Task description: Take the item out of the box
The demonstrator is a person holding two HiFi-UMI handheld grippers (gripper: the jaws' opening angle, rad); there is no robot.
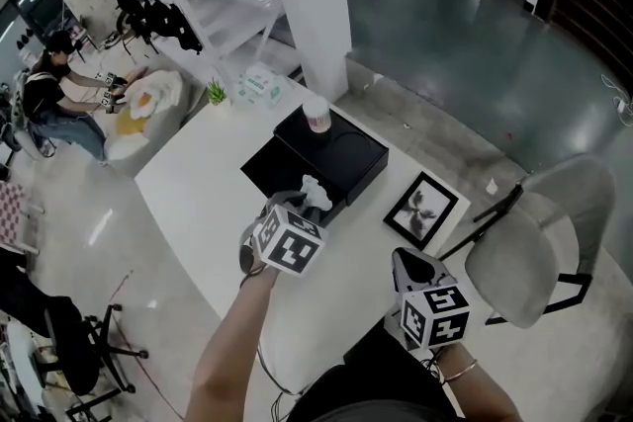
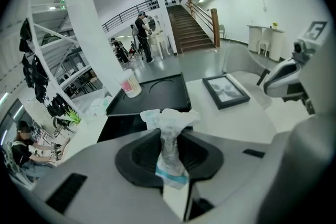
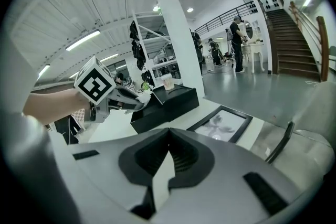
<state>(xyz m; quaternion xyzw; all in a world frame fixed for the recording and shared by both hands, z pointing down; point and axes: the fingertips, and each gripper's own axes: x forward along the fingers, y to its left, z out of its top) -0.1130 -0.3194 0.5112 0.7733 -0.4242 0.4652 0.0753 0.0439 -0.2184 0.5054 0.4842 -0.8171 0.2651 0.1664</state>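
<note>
Packet (image 2: 170, 118) pinched in L gripper (image 2: 169, 139), print unreadable.

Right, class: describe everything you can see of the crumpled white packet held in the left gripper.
The white packet looks like thin, crinkly plastic or paper, soft and creased, with a pale blue band near its lower end. It stands roughly upright. It is squeezed narrow in the middle, where the fingers of the left gripper press on it. Above them its top flares into a ruffled tuft. In the head view it shows over the near end of the black box. Only the fingers are seen touching it.
</note>
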